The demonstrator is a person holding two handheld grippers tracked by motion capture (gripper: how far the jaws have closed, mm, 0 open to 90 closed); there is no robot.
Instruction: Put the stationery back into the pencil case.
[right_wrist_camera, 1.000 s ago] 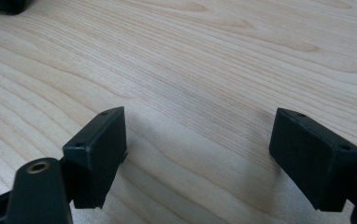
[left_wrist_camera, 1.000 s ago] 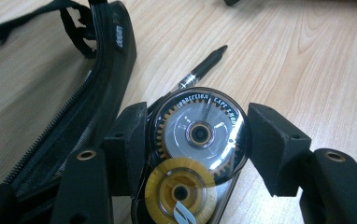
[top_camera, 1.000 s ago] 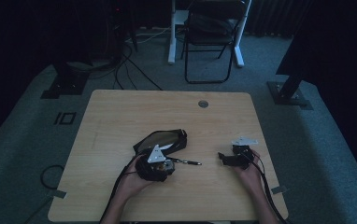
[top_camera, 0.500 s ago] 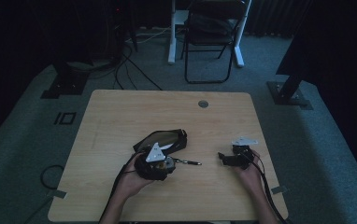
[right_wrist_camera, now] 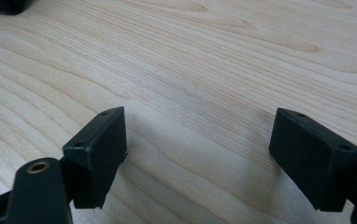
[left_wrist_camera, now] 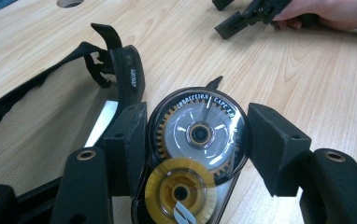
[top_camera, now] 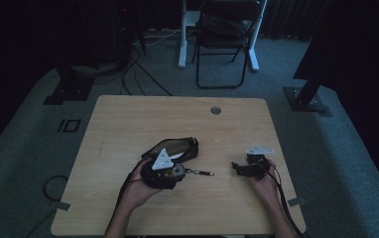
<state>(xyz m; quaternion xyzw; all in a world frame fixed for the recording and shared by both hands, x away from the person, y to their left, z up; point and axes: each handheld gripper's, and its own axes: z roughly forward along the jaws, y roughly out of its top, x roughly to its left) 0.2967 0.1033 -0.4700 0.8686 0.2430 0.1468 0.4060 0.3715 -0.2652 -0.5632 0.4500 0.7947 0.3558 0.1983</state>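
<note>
Plainly pinched between the two black pads of the left gripper (left_wrist_camera: 197, 140): a clear plastic correction tape dispenser (left_wrist_camera: 186, 186) with a toothed grey wheel and a yellow spool inside, one pad pressed to each flat edge of its rounded body, pointed tip aimed away from the hand and low towards the pale wooden table (top_camera: 128, 124)

Just beside the open black mesh zip pouch (left_wrist_camera: 50, 121), on the side nearer the person, with the pouch's stiff black rim curling up right next to the left pad

Gripped across the narrow width rather than over the flat faces, probably because the hard shell gives the pads two firm parallel edges there and leaves the tip free to lead

Held close to the pouch mouth most likely for a short carry in or out of it; which of the two, not to be told from these views

Pouch lying slack and gaping on the wood, mesh side flat, a white strip showing inside near the rim; left open, by the look of it, to give easy access

Well off to the right of the pouch: the right gripper (right_wrist_camera: 204, 156), pads spread wide with nothing between them, bare wood grain beneath

Parked low and clear, seemingly to stay out of the way until a second grip is wanted, perhaps on the pouch rim to steady it
</note>
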